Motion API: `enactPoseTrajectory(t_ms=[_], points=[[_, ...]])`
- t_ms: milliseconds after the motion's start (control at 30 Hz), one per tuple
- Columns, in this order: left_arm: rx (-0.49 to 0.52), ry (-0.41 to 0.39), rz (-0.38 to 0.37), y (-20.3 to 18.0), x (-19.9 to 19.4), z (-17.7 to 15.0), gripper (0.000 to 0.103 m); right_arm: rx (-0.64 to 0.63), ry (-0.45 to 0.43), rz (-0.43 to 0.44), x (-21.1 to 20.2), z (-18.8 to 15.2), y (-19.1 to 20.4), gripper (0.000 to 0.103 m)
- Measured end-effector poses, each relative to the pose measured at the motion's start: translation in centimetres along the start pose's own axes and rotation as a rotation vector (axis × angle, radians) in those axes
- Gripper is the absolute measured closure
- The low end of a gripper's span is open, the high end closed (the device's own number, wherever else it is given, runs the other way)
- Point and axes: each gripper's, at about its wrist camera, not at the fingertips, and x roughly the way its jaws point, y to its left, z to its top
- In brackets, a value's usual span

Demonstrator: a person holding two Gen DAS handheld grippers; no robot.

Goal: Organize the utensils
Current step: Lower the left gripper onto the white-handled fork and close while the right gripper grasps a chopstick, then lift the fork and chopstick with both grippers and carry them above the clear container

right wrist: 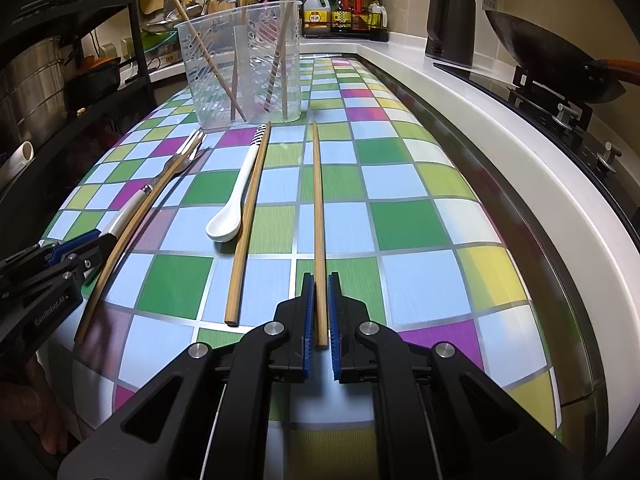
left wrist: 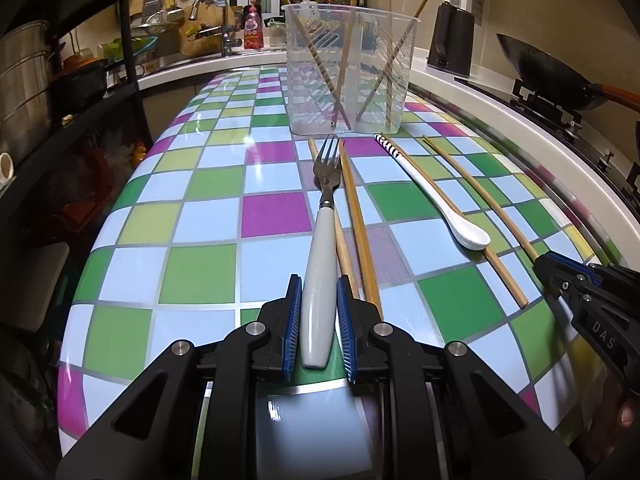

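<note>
A fork (left wrist: 322, 248) with a white handle lies on the checkered table, pointing at a clear plastic holder (left wrist: 350, 68) that holds several chopsticks. My left gripper (left wrist: 318, 312) has its blue pads on both sides of the fork handle, closed on it. Two chopsticks (left wrist: 356, 232) lie beside the fork. A white spoon (left wrist: 436, 196) lies to the right with two more chopsticks. In the right wrist view my right gripper (right wrist: 320, 312) straddles the near end of one chopstick (right wrist: 318, 216), pads close on it. The spoon (right wrist: 236, 200) and holder (right wrist: 244, 64) also show there.
A white counter edge (right wrist: 500, 128) runs along the right with a stove, a wok (right wrist: 536, 52) and a black kettle (right wrist: 450, 24). A dark shelf rack (left wrist: 60, 100) with pots stands on the left. A sink and bottles are at the back.
</note>
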Motion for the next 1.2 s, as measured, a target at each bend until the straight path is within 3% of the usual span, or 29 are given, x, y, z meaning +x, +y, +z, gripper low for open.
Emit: enactPoseTrajectory(t_ms=[633, 767, 1200], points=[[0.004, -0.030, -0.005, -0.2, 0.2, 0.1, 0.086, -0.021, -0.016, -0.003, 0.2, 0.0, 0.2, 0.096], [0.015, -0.081, 0.004, -0.2, -0.9, 0.5, 0.086, -0.007, -0.012, 0.000, -0.1, 0.3, -0.1, 0.097], [0.069, -0.222, 0.034, -0.2, -4.7, 2.4, 0.086, -0.050, -0.119, -0.022, -4.1, 2.1, 0.2, 0.097]])
